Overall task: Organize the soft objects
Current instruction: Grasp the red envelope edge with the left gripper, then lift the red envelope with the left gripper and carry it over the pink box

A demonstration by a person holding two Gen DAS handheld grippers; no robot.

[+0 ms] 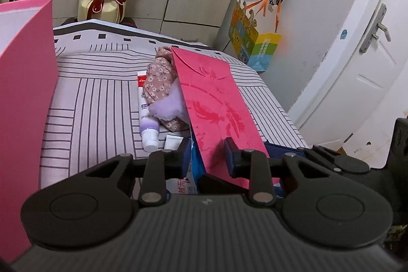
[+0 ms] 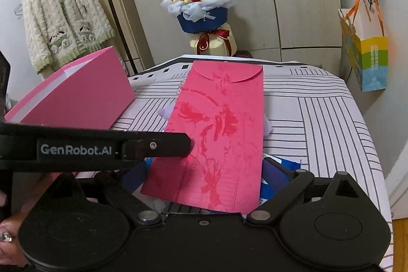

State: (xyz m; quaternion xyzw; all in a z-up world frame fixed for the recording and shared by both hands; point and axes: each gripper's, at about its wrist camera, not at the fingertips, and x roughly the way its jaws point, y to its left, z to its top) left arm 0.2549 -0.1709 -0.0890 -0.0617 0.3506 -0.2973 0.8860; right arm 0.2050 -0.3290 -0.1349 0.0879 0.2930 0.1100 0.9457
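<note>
Red envelope [image 1: 216, 103]: held up off the striped surface [image 1: 102, 98], tilted, flap end up and away from the cameras, long axis running from the hand-held grippers toward the far wall.
Envelope face: the right wrist view showed the broad front with a rounded flap and a darker red embossed pattern; no writing could be read on it.
Left hand-held gripper [image 1: 207, 157]: jaws drawn close together, clamped on the lower end of the red envelope, one pad on each face.
Right hand-held gripper [image 2: 204, 170]: jaws spread wide apart, one finger [image 2: 280, 167] just beside the envelope's lower right edge, nothing pressed between the pads.
Left gripper as seen from the right: its side bar crossed the view and bore the words "GenRobot.AI".
Soft items: a floral cloth bundle [image 1: 160, 83] and a lilac fluffy piece [image 1: 163, 110] lay on the surface behind the envelope, touching each other.
Tube [image 1: 146, 114]: lay beside the cloth, cap toward the camera; red label began "Co", the rest hidden.
Pink box [image 2: 76, 96]: stood on the left side of the surface, well apart from the envelope.
Blue packet [image 1: 196, 165]: under the envelope, printed characters too partial to read.
Background: a bouquet [image 2: 201, 7] stood beyond the surface.
</note>
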